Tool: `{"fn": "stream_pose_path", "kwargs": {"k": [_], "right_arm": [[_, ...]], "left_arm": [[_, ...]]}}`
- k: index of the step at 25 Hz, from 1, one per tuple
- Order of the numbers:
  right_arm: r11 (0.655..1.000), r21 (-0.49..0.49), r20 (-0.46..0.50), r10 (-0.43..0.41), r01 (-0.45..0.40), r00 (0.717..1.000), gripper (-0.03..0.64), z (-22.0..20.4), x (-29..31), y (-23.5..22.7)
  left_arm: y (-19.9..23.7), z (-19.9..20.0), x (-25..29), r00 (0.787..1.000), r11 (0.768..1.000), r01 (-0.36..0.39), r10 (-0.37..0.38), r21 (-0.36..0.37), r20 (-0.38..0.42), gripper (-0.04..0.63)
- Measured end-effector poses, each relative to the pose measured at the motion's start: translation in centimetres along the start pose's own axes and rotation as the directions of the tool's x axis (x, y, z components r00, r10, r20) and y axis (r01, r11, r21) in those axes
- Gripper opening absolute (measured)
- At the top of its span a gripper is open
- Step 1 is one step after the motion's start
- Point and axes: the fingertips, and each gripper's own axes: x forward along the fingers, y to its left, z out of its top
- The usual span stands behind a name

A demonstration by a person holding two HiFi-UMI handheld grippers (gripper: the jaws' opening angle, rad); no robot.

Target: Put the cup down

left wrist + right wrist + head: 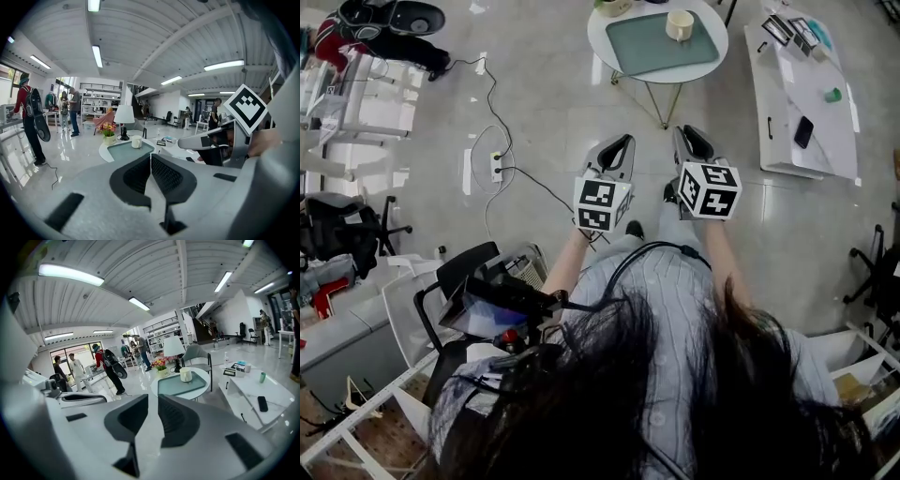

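A cream cup (680, 25) stands upright on a teal tray (642, 52) on a round white table (602, 52) ahead of me. It also shows in the left gripper view as the cup (136, 141) and in the right gripper view as the cup (186, 374), far beyond the jaws. My left gripper (624, 142) is held out over the floor, well short of the table; its jaws (151, 158) touch with nothing between them. My right gripper (690, 133) is beside it, and its jaws (153, 400) stand a narrow slit apart, empty.
A long white low table (787, 103) at the right carries a black phone (803, 131) and a small green cup (832, 95). A power strip with cables (496, 166) lies on the floor at left. A lamp (124, 116) and flowers (108, 132) stand by the tray. People (29, 119) stand at the far left.
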Motion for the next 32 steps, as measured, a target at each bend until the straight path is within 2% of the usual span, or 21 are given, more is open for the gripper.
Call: {"fn": "stream_pose_path", "kwargs": {"k": [8,14,18,24,32], "right_arm": [[1.0,0.0,0.01,-0.024,0.024,1.0,0.08,-2.2,-3.7,1.9],[0.999,0.006,0.001,-0.038,0.038,0.999,0.078,-3.4,-5.5,1.9],[1.0,-0.003,0.006,-0.025,0.025,1.0,0.075,-3.9,-7.2,2.2],[1.0,0.004,0.016,0.015,-0.015,1.0,0.071,-3.5,-9.9,2.1],[0.998,-0.025,0.012,0.051,-0.05,0.999,0.064,-5.2,-14.5,0.4]], "left_arm": [[-1.5,-1.9,-2.8,0.999,0.999,0.04,-0.04,-0.033,0.0,0.018],[-3.1,-3.1,-3.9,0.998,0.998,0.064,-0.065,-0.029,-0.024,0.018],[-4.5,-3.4,-5.0,0.998,0.998,0.055,-0.056,-0.02,-0.026,0.018],[-7.1,-1.8,-6.2,0.999,0.999,0.036,-0.036,-0.011,0.008,0.018],[-13.1,-3.0,-7.9,1.0,0.996,0.025,-0.024,-0.083,0.018,0.018]]}}
